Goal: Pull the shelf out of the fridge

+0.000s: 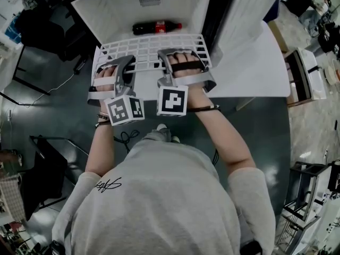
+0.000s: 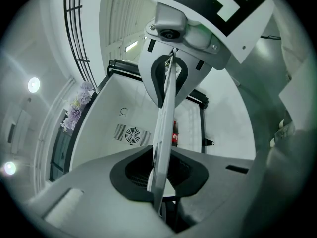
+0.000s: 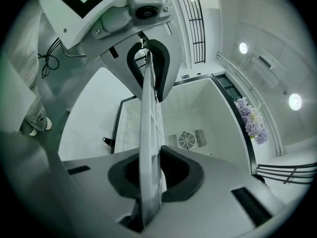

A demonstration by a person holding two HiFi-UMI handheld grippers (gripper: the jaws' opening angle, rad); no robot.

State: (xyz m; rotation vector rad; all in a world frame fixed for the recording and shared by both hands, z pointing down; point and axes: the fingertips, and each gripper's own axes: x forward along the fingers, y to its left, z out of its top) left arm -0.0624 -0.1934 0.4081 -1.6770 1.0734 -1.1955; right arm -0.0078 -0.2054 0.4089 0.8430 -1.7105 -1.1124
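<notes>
Head view: the shelf (image 1: 154, 48) lies flat at the mouth of the fridge (image 1: 106, 7), just beyond both grippers, with its long axis running left to right.
Left gripper (image 1: 125, 64): pinched onto the left part of the shelf's near edge, the grid edge-on between its pads.
Right gripper (image 1: 180, 57): clamped the same way on the right part of the near edge.
Nearer hand: neither; both sit level on that edge.
Pull direction: probably straight toward the person.
Look: a thin white wire grid, bare; a bottle (image 1: 156, 27) lies beyond it inside.
</notes>
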